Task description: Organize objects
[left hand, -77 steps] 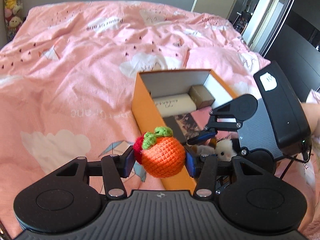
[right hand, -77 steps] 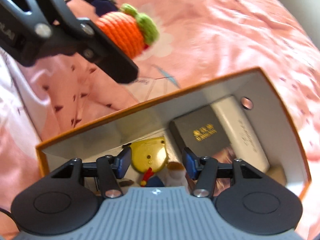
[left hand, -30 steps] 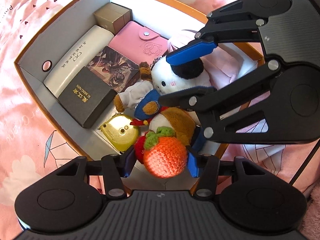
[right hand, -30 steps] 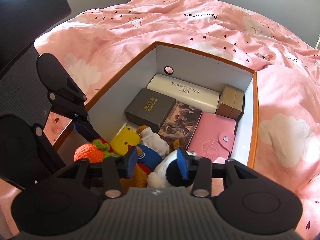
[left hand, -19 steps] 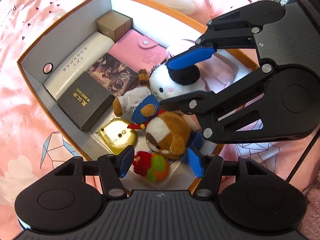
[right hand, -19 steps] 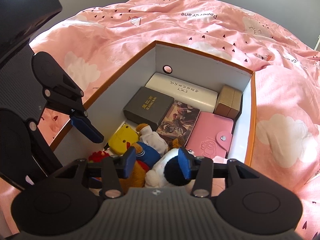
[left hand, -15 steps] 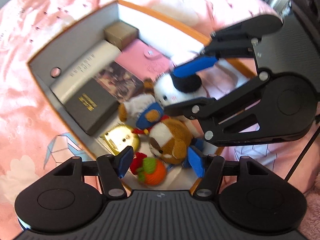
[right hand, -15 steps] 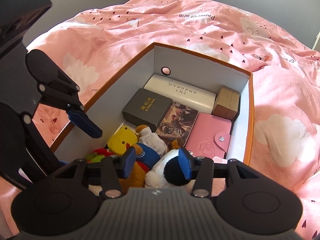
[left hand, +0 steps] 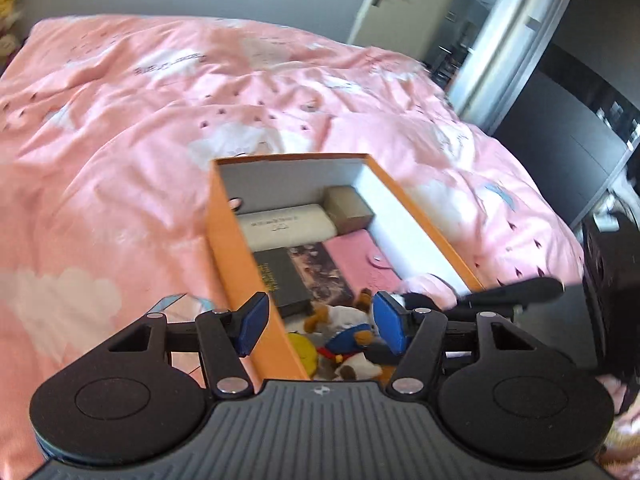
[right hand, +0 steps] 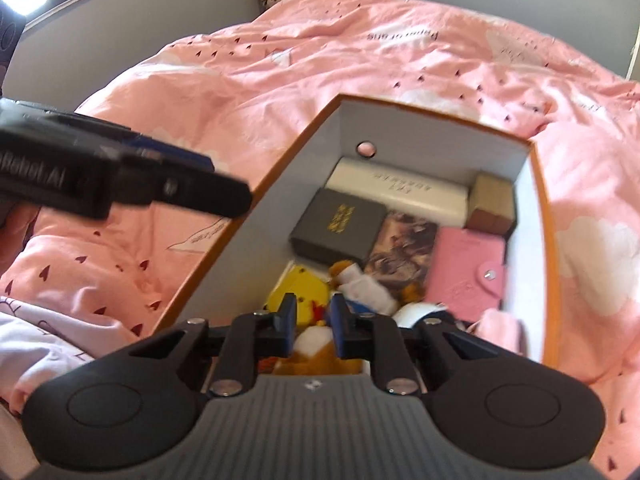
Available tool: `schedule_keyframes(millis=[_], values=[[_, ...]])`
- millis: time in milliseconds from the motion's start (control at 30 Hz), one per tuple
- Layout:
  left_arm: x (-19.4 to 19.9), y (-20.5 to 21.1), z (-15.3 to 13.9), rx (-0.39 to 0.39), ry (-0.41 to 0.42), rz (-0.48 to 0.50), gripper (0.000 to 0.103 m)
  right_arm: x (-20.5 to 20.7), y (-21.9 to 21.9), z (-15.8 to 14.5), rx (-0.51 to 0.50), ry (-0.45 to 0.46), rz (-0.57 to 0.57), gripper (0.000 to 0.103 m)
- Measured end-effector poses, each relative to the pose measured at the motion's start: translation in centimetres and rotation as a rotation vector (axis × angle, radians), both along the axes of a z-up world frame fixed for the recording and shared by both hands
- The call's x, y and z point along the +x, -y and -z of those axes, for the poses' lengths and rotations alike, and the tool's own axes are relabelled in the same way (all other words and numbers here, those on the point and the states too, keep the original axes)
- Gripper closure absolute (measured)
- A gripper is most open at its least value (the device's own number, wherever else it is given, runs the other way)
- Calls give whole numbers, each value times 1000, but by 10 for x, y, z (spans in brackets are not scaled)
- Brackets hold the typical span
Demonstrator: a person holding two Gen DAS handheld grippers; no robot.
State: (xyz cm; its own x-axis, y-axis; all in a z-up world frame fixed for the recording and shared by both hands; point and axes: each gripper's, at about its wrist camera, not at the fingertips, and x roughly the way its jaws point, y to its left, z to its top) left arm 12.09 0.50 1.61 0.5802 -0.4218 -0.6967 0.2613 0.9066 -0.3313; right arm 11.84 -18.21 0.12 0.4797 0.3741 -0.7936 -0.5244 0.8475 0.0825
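While empty, left gripper (left hand: pixel 318 322) hovers above orange box (left hand: pixel 224 240).

Each handheld gripper is built the same way. The left gripper (left hand: pixel 318 326) is formed of a dark grey ribbed housing flanked by two round black discs with raised circular centres. From these, black angular link arms with triangular cut-outs are fixed by silver screws. Blue rectangular pads (left hand: pixel 252 322) are carried on the fingers. A small white emblem is printed at the top middle of the housing. The right gripper (right hand: pixel 313 324) is made alike, with matching blue pads (right hand: pixel 289 322). Pale lettering is seen on the black side of the left gripper in the right wrist view.
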Motion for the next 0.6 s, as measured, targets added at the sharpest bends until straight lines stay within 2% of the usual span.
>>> schedule_keyframes(millis=[167,433,600], values=[[-1,-14,8,-95,-50,-32,36,6,-20,13,-5,-86,-58,87],[-7,-10,13,-80,-42,-34,36,20,-47,40,-49,-196,-59,92],[-10,-10,12,-74,-31,-46,36,14,-43,40,-37,-197,-41,92]])
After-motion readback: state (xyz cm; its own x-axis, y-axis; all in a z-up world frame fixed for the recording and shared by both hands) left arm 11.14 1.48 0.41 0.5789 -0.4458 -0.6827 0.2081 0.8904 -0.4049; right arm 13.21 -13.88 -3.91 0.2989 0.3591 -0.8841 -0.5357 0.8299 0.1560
